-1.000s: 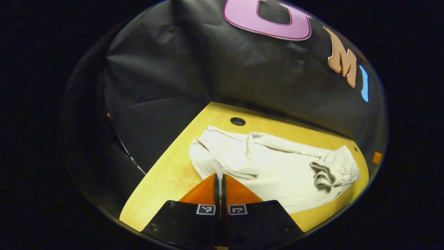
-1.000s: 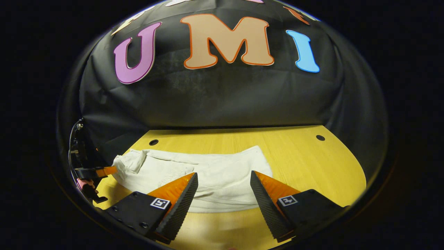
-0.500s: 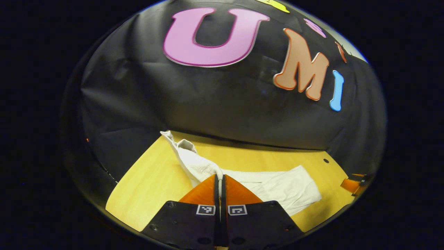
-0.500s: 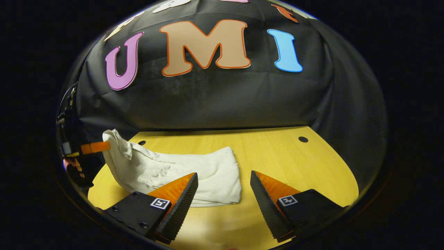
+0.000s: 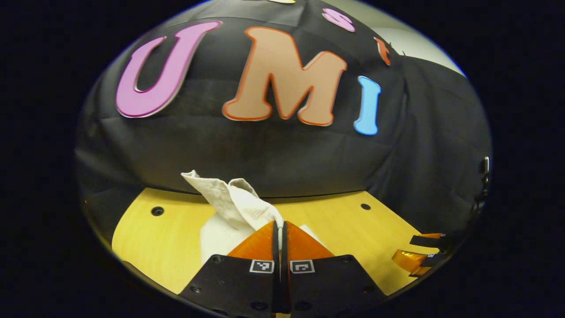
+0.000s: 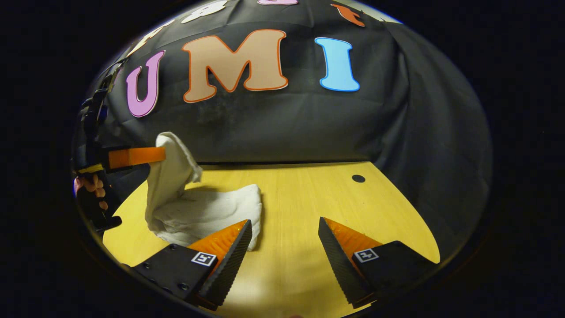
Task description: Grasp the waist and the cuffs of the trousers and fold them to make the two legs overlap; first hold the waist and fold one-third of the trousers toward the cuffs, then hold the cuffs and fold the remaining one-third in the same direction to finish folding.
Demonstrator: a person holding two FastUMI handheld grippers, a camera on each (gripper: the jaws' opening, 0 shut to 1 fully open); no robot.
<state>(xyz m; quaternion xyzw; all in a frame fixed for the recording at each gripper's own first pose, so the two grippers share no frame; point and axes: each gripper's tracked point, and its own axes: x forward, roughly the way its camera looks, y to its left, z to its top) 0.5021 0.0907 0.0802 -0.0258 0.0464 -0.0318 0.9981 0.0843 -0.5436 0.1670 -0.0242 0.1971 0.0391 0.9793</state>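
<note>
Left gripper (image 5: 279, 227) is clamped on the trousers (image 6: 194, 212), lifting one end above the table (image 6: 309, 207); which end appears unclear. Right gripper (image 6: 284, 229) hovers, spread wide, just right of the folded cloth.

No legible text, brand name or number appears on any item in the left gripper view or the right gripper view. The only signs are small square black-and-white coded markers, one on each finger mount of the left gripper (image 5: 280, 226) and the right gripper (image 6: 284, 225); these carry no readable characters.
</note>
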